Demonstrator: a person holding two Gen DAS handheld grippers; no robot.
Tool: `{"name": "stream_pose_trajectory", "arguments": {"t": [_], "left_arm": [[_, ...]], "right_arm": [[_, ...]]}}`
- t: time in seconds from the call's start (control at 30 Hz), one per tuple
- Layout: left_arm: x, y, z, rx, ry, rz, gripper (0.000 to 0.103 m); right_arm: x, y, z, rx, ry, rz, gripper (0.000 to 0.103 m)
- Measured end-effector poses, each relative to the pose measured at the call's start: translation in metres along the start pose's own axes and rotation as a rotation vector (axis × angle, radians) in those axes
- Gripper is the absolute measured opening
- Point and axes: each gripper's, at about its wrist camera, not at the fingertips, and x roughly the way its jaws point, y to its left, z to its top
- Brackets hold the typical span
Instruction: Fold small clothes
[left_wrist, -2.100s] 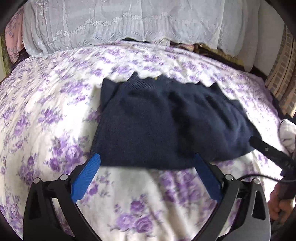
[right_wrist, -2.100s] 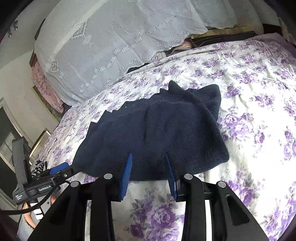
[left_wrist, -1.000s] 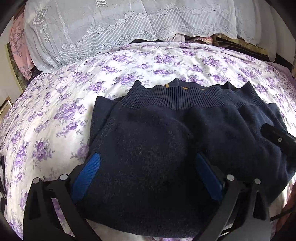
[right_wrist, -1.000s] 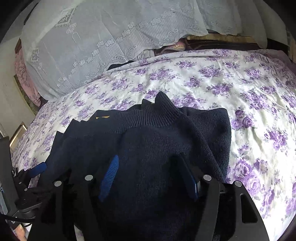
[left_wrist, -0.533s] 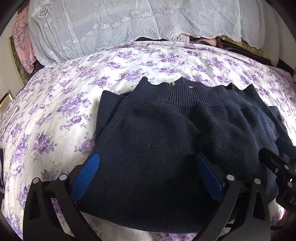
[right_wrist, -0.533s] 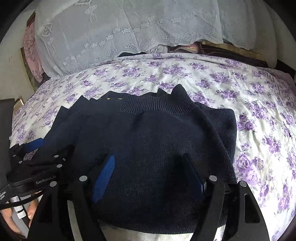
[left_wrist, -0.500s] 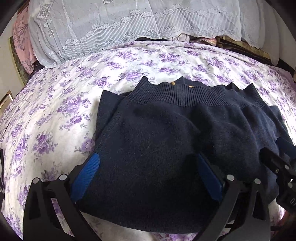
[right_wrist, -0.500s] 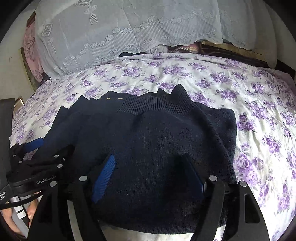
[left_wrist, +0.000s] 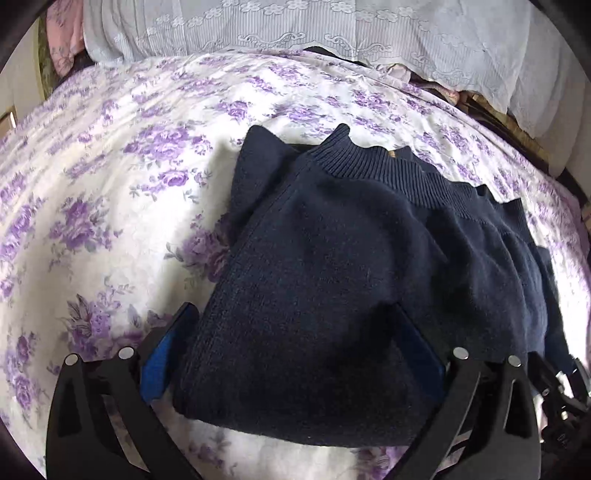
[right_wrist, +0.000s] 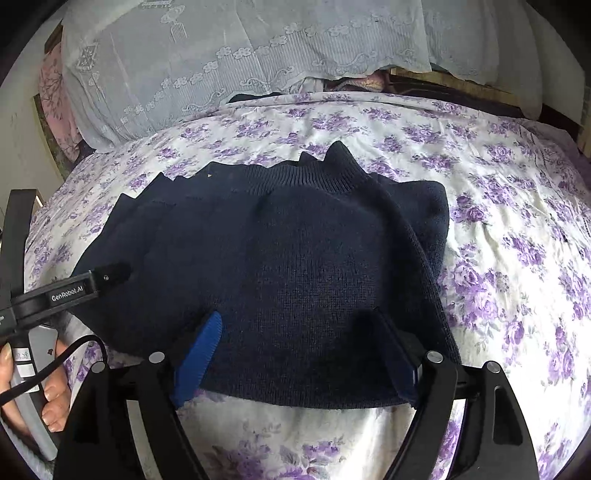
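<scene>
We work over a bed dressed in a white sheet with purple flowers (left_wrist: 122, 206), with a pale lace cover (right_wrist: 229, 62) heaped along the far side. The task's garment, a dark navy knit sweater (left_wrist: 332, 280), lies folded in the middle of the sheet, its ribbed edge (left_wrist: 376, 166) turned away from us and one thin layer poking out at its left side.

Our left gripper (left_wrist: 291, 354) stands wide open at the near left part of the sweater, its blue pads either side of the knit and gripping nothing. Our right gripper (right_wrist: 299, 343) is spread just as wide over the near right part, and it too has hold of nothing.

We judge the risks to lie in the next grasp. The fold is several layers thick, so jaws that close shallowly could catch only the top layer and peel the stack apart when lifted. Soft knit may also sag between two grippers and drag the lower layers askew. If we pinch too deep, we could gather the sheet with the sweater. Both grippers sit close together, so they might knock each other.
</scene>
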Motion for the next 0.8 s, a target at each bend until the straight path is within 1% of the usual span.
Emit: {"name": "stream_pose_trajectory", "arguments": {"t": [0.07,0.13,0.23,0.37,0.47,0.6,0.7,0.8], "left_arm": [[-0.006,-0.005,-0.003,0.020,-0.025,0.025,0.099],[-0.010,-0.005,-0.007,0.032,-0.032,0.032,0.099],[-0.017,-0.002,-0.014,0.041,-0.036,0.036,0.099],[-0.028,0.004,-0.024,0.048,-0.048,0.044,0.099],[-0.035,0.004,-0.031,0.062,-0.063,0.055,0.099],[-0.044,0.006,-0.039,0.074,-0.083,0.058,0.099],[-0.050,0.008,-0.044,0.077,-0.094,0.057,0.099],[-0.052,0.010,-0.046,0.074,-0.097,0.052,0.099]], "right_arm": [[-0.011,-0.007,-0.003,0.041,-0.052,0.020,0.083],[-0.021,-0.014,-0.008,0.083,-0.088,0.025,0.083],[-0.030,-0.021,-0.018,0.123,-0.098,0.058,0.083],[-0.045,-0.020,-0.033,0.129,-0.106,0.062,0.083],[-0.052,-0.022,-0.043,0.149,-0.092,0.082,0.083],[-0.060,-0.032,-0.056,0.208,-0.081,0.111,0.083],[-0.060,-0.041,-0.064,0.258,-0.053,0.155,0.083],[-0.053,-0.051,-0.065,0.314,-0.032,0.195,0.083]]}}
